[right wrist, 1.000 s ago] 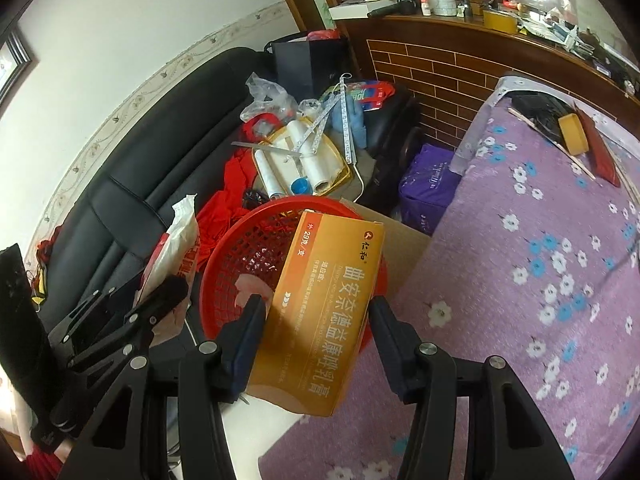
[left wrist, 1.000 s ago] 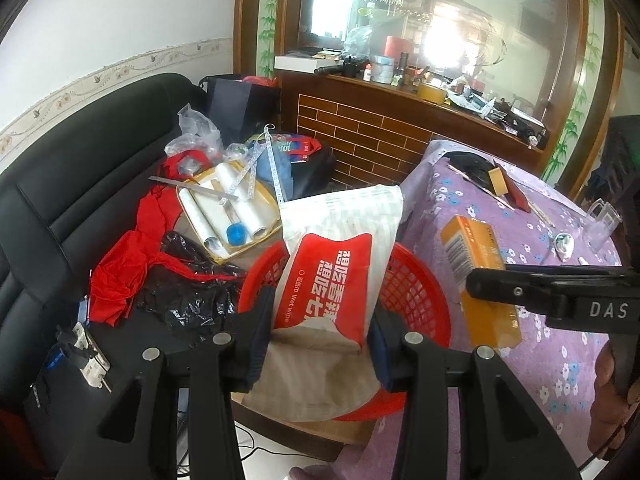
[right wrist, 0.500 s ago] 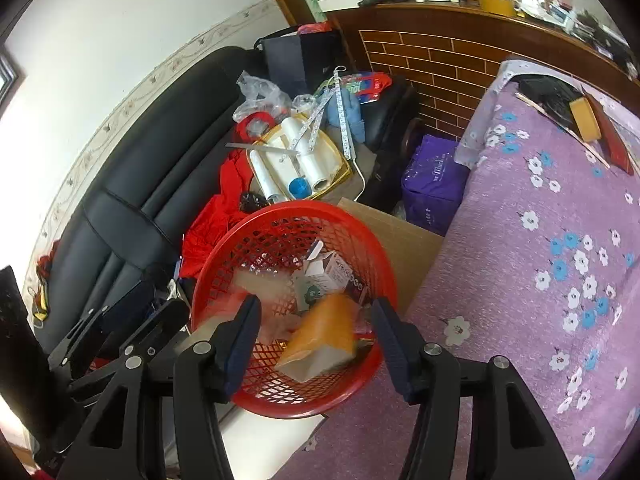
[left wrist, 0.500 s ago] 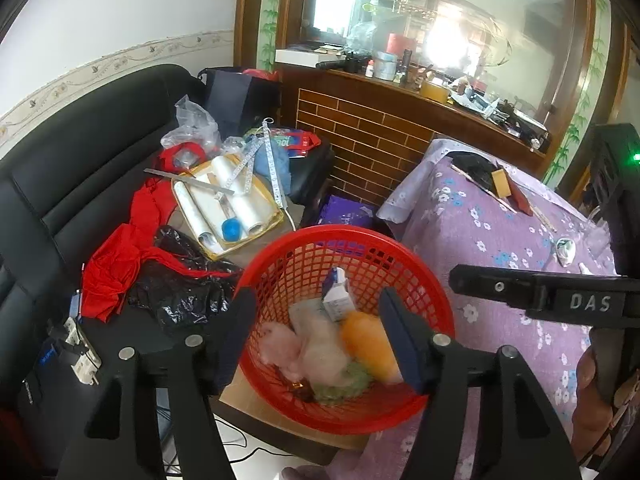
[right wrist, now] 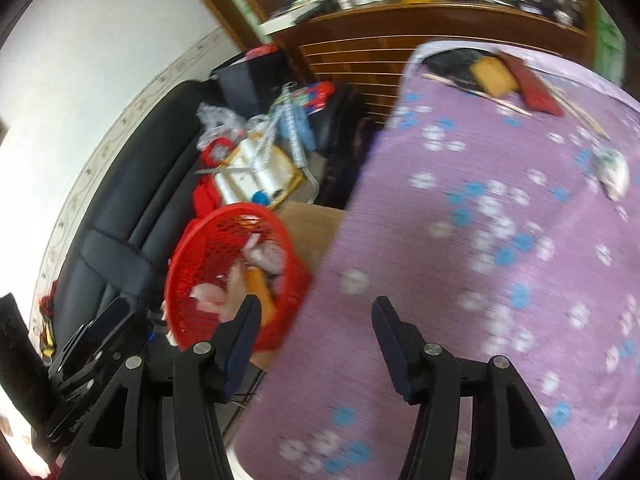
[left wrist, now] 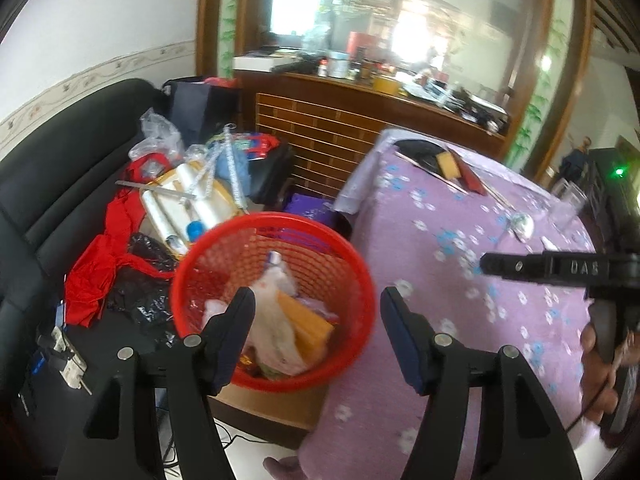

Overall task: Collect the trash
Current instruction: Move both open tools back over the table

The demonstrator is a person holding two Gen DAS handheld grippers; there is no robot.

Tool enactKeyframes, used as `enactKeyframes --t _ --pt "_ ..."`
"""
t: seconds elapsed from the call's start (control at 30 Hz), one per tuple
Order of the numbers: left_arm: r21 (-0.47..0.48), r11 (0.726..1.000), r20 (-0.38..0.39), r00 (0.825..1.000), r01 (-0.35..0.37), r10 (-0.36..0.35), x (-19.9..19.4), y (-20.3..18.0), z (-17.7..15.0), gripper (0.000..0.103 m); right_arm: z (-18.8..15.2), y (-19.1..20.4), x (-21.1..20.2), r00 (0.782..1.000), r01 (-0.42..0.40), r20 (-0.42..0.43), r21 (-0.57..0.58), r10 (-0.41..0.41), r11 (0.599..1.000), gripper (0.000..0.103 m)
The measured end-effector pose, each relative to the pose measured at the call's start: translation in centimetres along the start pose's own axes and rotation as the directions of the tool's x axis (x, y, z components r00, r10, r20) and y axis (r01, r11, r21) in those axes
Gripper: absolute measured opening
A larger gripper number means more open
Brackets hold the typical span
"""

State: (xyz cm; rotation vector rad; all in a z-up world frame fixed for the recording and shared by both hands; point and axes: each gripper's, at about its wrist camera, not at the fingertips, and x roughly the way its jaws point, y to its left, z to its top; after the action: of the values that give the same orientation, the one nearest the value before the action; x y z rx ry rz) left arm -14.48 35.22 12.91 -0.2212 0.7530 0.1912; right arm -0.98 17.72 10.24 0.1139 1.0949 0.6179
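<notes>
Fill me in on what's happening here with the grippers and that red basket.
A person is collecting trash with two handheld grippers. The red basket, beside the purple floral tablecloth, already holds an orange box and a pale bag. The left gripper, its jaws just opened, and the right gripper are both open and empty. More items remain on the cloth's far end.

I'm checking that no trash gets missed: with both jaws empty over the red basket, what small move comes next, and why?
Probably swing the right gripper across the purple tablecloth toward the crumpled white scrap near its far edge. The red basket already holds the orange box and the wrapper, both grippers stand open and empty, and that scrap looks like loose trash; blur leaves this uncertain.
</notes>
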Motion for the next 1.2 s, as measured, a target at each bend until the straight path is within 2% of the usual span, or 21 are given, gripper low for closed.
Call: enactKeyframes --t 0.17,0.37,0.5,0.6,0.67,0.77,0.87,0.9,1.0,1.17,1.2 --pt "0.033 0.999 -0.029 0.999 0.019 -0.018 -1.3 -3.3 -1.6 0.064 -1.1 -7.6 -4.1 0.997 0.068 0.036 0.095 -0.071 0.993 0.062" --pt "0.113 0.993 -0.075 0.997 0.039 -0.031 -2.4 -8.9 -3.6 0.064 -1.7 -18.5 -9.5 0.977 0.176 0.085 0.215 -0.198 0.961 0.062" --pt "0.163 0.977 -0.109 0.987 0.138 -0.121 -2.3 -14.8 -3.5 0.066 -1.3 -25.7 -12.2 0.957 0.242 0.093 0.274 -0.276 0.931 0.062" --pt "0.208 0.959 -0.105 0.979 0.192 -0.173 -1.8 -19.9 -2.6 0.068 -0.3 -30.1 -12.9 0.944 0.289 0.078 0.284 -0.322 0.914 0.062" --pt "0.222 0.942 -0.122 0.966 0.251 -0.228 -0.7 -23.4 -1.4 0.071 0.7 -32.5 -12.9 0.938 0.31 0.07 0.273 -0.34 0.911 0.062" --pt "0.184 0.935 -0.143 0.949 0.304 -0.28 1.8 -27.1 0.6 0.072 2.0 -35.0 -12.6 0.934 0.327 0.061 0.258 -0.353 0.909 0.062" --pt "0.162 0.941 -0.141 0.951 0.298 -0.276 4.4 -29.6 2.2 0.073 3.6 -36.9 -11.6 0.937 0.324 0.053 0.239 -0.345 0.916 0.062" --pt "0.162 0.946 -0.138 0.956 0.28 -0.259 5.6 -30.6 2.7 0.073 4.0 -37.5 -11.1 0.937 0.326 0.045 0.233 -0.345 0.916 0.062" --pt "0.167 0.951 -0.139 0.961 0.26 -0.238 7.8 -32.6 3.8 0.073 4.8 -38.4 -9.6 0.951 0.295 0.027 0.206 -0.307 0.933 0.061" --pt "0.199 0.955 -0.128 0.972 0.22 -0.197 10.7 -36.0 5.1 0.073 5.4 -39.4 -7.3 0.945 0.323 -0.014 0.164 -0.326 0.932 0.053" --pt "0.208 0.955 -0.13 0.973 0.213 -0.189 11.4 -36.7 5.4 0.073 5.5 -39.7 -7.0 0.947 0.319 -0.023 0.165 -0.32 0.933 0.048"
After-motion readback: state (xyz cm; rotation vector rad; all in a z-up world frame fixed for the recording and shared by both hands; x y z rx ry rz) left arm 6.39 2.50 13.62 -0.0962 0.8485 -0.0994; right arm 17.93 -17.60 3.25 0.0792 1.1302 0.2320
